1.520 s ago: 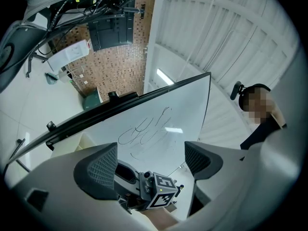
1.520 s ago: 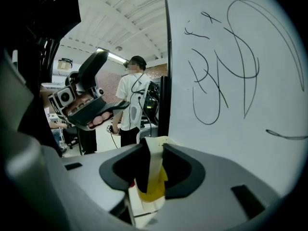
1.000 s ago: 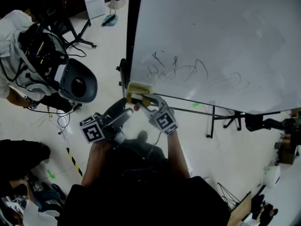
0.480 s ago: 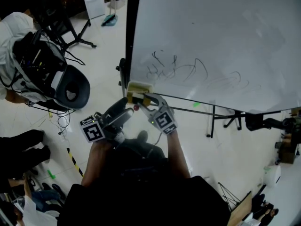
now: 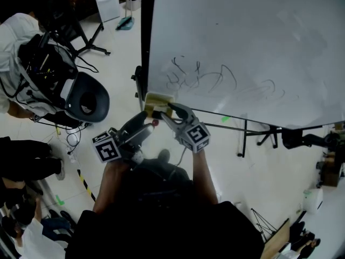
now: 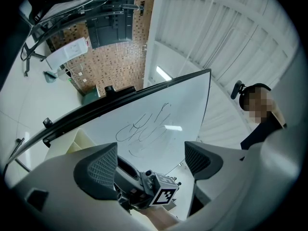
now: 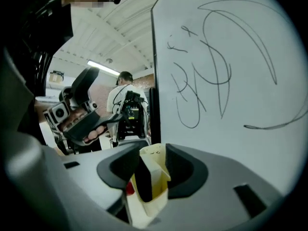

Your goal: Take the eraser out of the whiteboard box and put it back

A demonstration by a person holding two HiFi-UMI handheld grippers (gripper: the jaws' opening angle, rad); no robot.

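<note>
A cream whiteboard box [image 5: 158,102] hangs at the lower left corner of the whiteboard [image 5: 242,47]. In the right gripper view the box [image 7: 159,174] stands between my jaws with the dark eraser [image 7: 142,184] upright inside it. My right gripper [image 7: 151,165] has just been opening; its pads flank the box without pressing on it. From the head view, the right gripper [image 5: 164,111] reaches the box from below. My left gripper [image 5: 145,124] waits just below and left of it, open and empty [image 6: 150,153].
Black scribbles [image 5: 202,80] cross the whiteboard above the box. The board's dark frame and stand legs [image 5: 242,139] run below it. A person carrying cabled gear [image 5: 38,63] stands on the floor to the left. A small red thing [image 5: 155,123] shows beside the box.
The right gripper's jaws have spread and its marker cube has rolled and shifted slightly right and up. The left gripper is unmoved. The person at the left has shifted.
</note>
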